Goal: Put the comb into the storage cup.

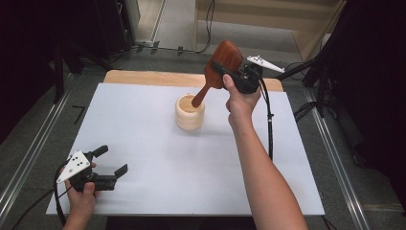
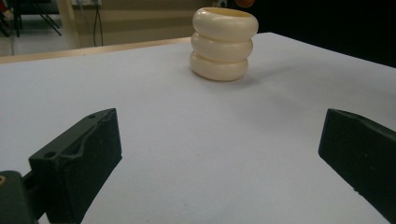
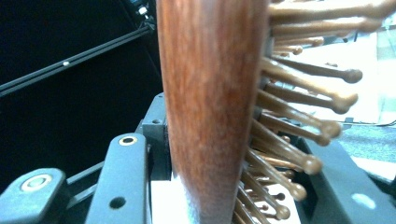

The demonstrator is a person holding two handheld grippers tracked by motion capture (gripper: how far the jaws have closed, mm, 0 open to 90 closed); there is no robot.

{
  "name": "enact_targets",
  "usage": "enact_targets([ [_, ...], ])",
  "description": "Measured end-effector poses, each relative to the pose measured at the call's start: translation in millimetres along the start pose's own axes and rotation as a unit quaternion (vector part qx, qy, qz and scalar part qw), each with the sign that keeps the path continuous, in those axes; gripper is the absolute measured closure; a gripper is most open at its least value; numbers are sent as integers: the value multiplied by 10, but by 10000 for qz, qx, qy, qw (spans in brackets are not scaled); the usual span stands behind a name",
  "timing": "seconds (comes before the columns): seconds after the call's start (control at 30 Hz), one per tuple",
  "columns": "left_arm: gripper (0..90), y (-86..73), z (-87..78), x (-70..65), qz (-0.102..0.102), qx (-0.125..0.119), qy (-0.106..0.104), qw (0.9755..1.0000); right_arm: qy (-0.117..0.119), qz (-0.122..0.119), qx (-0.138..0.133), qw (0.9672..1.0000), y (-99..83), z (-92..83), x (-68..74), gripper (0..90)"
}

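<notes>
- Your right gripper [image 1: 229,73] is clamped on the head of a wooden hairbrush [image 1: 221,63], raised above the far side of the white table [image 1: 143,143]; the brush handle dips into the cream ribbed cup [image 1: 189,112].
- In the right gripper view, the brush's bristle pins [image 3: 299,112] stick out sideways between the jaws.
- Your left gripper [image 1: 111,162] rests near the table's front left corner, jaws spread wide, holding nothing.
- No readable writing or brand anywhere.
</notes>
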State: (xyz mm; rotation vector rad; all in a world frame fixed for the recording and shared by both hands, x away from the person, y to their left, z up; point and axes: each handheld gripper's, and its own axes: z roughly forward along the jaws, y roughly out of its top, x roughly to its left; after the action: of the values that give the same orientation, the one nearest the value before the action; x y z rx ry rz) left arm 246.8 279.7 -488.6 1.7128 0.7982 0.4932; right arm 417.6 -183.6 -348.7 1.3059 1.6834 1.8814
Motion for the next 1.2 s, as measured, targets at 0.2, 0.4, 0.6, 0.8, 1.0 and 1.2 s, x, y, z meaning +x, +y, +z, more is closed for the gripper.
enact_targets([
  [0.2, 0, -1, -5, 6, -18, -34, -10, 10000, -30, -49, 28, 10000, -16, 89, 11, 526],
  [0.4, 0, -1, -9, 9, -22, -30, -22, 10000, -52, -71, 85, 9999, -76, 175, 1, 526],
  [0.6, 0, -1, -7, 9, -18, -30, -28, 10000, -79, -61, 187, 9998, -180, 277, 4, 526],
  [0.8, 0, -2, -10, 8, -20, -36, -29, 10000, -115, -155, 277, 9994, -258, 355, 22, 525],
  [1.0, 0, -2, -11, 7, -19, -42, -28, 10000, -138, -154, 378, 9991, -340, 418, 25, 525],
  [1.2, 0, -2, -11, 6, -9, -39, -32, 10000, -172, -53, 388, 9991, -462, 472, -8, 525],
])
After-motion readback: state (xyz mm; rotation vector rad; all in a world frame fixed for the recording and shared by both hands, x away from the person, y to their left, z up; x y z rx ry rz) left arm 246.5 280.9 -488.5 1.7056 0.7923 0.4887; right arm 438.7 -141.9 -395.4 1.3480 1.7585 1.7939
